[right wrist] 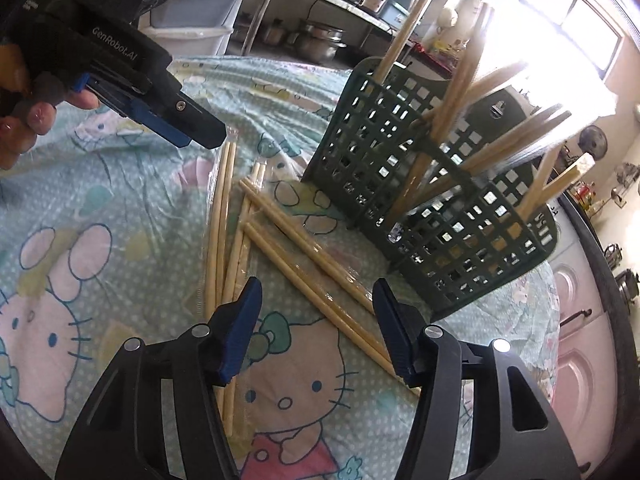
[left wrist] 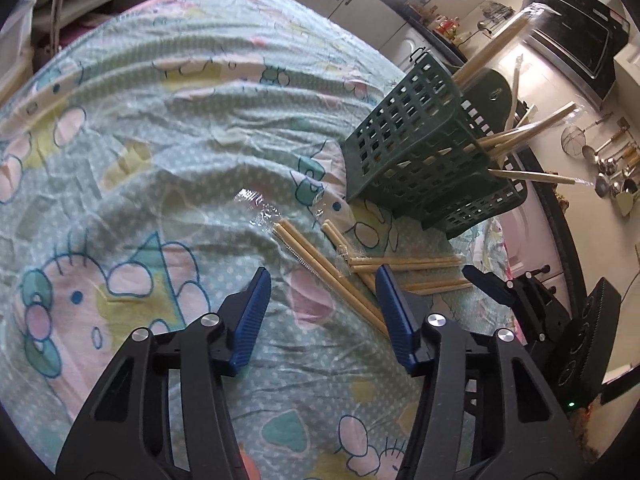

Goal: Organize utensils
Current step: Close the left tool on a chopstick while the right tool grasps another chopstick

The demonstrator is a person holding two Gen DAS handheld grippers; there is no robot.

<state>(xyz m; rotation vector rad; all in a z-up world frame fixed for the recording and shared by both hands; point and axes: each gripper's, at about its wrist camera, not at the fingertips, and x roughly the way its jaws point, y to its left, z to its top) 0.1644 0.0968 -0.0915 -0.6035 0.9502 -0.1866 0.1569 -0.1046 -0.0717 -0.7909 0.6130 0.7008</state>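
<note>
The left tongs (left wrist: 322, 280) stand wide apart with nothing between the blue pads, low in the left wrist view above a cartoon-print cloth (left wrist: 160, 140) spread over the table. The right tongs (right wrist: 318, 292) are likewise wide and empty. Wrapped chopsticks (right wrist: 296, 264) lie loose on the cloth in a crossed scatter, just ahead of both pairs of tongs; in the left wrist view the same chopsticks (left wrist: 340, 276) sit lower centre, one passing behind the right-hand pad. A green lattice basket (left wrist: 416, 148) stands right of centre, holding more chopsticks that lean out of its top.

Only the right wrist view shows the basket (right wrist: 432, 208) as two compartments side by side, each with sticks inside. It alone shows the left tongs from outside, at upper left, gripped by a hand (right wrist: 24, 120), the tip above the far ends of the loose chopsticks. Only the left wrist view shows the ladles (left wrist: 612, 168) hanging on the wall at right.
</note>
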